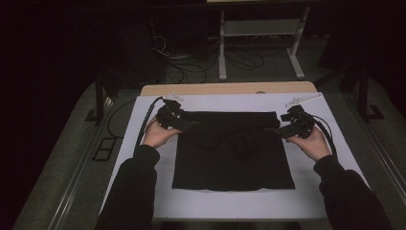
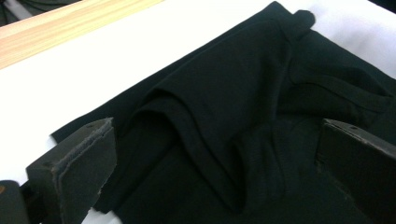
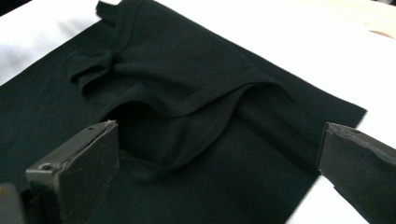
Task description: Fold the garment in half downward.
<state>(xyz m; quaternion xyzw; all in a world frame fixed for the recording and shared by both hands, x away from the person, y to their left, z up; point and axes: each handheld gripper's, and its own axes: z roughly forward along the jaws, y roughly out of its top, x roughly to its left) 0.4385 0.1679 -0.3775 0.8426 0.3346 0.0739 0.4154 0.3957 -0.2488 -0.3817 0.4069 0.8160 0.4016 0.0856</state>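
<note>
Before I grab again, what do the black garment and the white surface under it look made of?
The black garment looks like soft matte knit fabric, probably cotton jersey: it drapes in loose folds with stitched hems. The white surface looks like a smooth, flat sheet, maybe paper or board, I cannot tell which, laid over a light wooden tabletop with visible grain.

Left black two-jaw gripper [image 1: 178,123] & right black two-jaw gripper [image 1: 287,130] face inward twd each other, both w/ jaws spread wide apart. Hands grip from behind; dark-sleeved forearms trail back.
</note>
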